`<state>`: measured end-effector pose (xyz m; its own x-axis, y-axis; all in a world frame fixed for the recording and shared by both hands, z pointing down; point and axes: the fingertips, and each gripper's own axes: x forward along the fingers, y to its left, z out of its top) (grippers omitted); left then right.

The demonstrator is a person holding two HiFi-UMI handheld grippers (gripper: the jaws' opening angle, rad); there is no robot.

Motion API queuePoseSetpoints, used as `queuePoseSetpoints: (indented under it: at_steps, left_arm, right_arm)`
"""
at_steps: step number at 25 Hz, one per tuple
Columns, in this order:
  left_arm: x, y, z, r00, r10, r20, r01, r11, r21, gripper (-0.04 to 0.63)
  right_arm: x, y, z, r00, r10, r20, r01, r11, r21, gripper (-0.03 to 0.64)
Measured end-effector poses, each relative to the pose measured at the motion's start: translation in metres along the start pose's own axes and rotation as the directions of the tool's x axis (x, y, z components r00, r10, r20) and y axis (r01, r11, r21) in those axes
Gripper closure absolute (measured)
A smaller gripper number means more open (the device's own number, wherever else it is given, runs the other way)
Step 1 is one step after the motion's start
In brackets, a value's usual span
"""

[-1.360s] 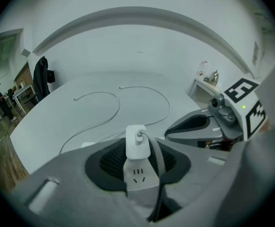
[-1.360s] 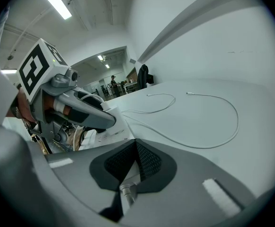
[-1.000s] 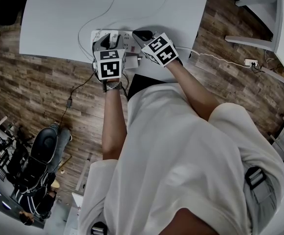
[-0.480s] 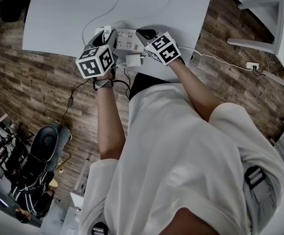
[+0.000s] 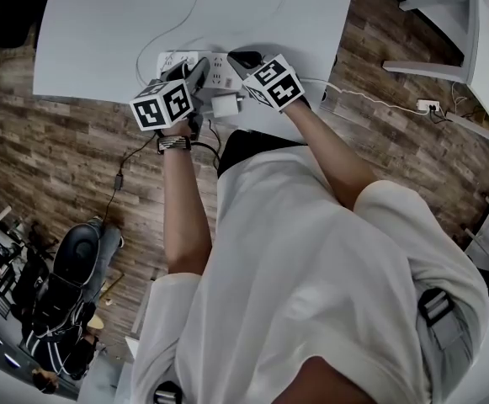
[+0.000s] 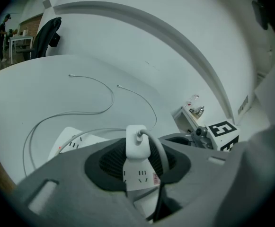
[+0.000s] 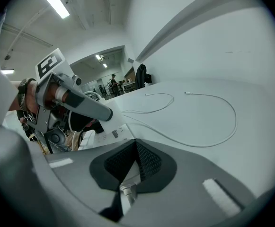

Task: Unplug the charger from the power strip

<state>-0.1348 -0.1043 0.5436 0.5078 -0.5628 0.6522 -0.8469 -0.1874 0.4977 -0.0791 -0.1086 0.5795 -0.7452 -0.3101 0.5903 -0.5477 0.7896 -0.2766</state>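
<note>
Compared with 1 second ago, the left gripper [image 5: 198, 64] has slid towards the left of the head view and rolled, so its marker cube [image 5: 162, 103] now shows 2 faces instead of 1. This uncovers more of the white multi-socket power strip [image 5: 219, 66] at the upper centre of the frame. The right gripper [image 5: 242, 60] sits where it was, at the strip's right end. Both bare forearms reach up the frame from the person's white shirt to the near edge of the pale grey table [image 5: 101, 32]. The left forearm [image 5: 181, 209] runs almost straight up, with a watch [image 5: 174, 144] on the wrist, and the right forearm [image 5: 328, 150] angles in from the lower right. Both grippers tilt downwards onto the table. In the left gripper view, the left gripper [image 6: 138, 155] has its jaws about halfway apart, and the dark pads are clamped on a white square charger block [image 6: 137, 143] at the centre of the frame. A white cable [image 6: 157, 148] curves out of the charger's top. The charger stands on a white slotted socket face, and whether its prongs have left that face cannot be told. More of the power strip [image 6: 73, 143] shows at the lower left. In the right gripper view, the right gripper [image 7: 136, 160] has its pads nearly together, pinching a thin white edge of the strip at the lower centre.
</note>
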Motion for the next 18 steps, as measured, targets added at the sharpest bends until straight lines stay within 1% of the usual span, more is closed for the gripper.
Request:
queuePoseSetpoints:
  at_steps: [2, 5, 7, 9, 12, 15, 18]
  left_arm:
    - [0.002, -0.002, 0.0, 1.0, 0.007, -0.01, -0.007, 1.0, 0.017, 0.453]
    - [-0.001, 0.002, -0.002, 0.998, 0.053, -0.018, -0.052, 0.997, 0.053, 0.442]
    - [-0.005, 0.006, -0.001, 0.996, 0.088, -0.029, -0.085, 0.992, 0.093, 0.427]
    - [-0.007, 0.009, 0.001, 0.993, 0.109, -0.042, -0.103, 0.987, 0.126, 0.398]
    - [-0.011, 0.016, 0.003, 0.99, 0.132, -0.045, -0.125, 0.983, 0.134, 0.396]
    - [-0.017, 0.023, 0.001, 0.987, 0.157, -0.041, -0.151, 0.98, 0.131, 0.394]
    - [-0.024, 0.024, -0.005, 0.984, 0.174, -0.02, -0.17, 0.976, 0.137, 0.384]
  right_arm:
    - [-0.002, -0.001, 0.0, 1.0, -0.005, 0.003, 0.005, 1.0, 0.0, 0.615]
    - [-0.004, 0.002, -0.002, 1.0, -0.005, -0.002, 0.005, 1.0, 0.013, 0.615]
    - [-0.003, 0.003, -0.002, 1.0, 0.001, -0.004, -0.001, 1.0, 0.028, 0.615]
    - [-0.004, 0.003, -0.002, 1.0, 0.001, -0.009, 0.0, 0.999, 0.04, 0.615]
    - [-0.009, 0.002, -0.003, 0.999, -0.015, -0.028, 0.017, 0.997, 0.079, 0.614]
    - [-0.02, 0.003, 0.002, 0.999, -0.034, -0.007, 0.034, 0.994, 0.1, 0.614]
    - [-0.032, 0.011, 0.004, 0.999, -0.047, 0.015, 0.046, 0.995, 0.093, 0.614]
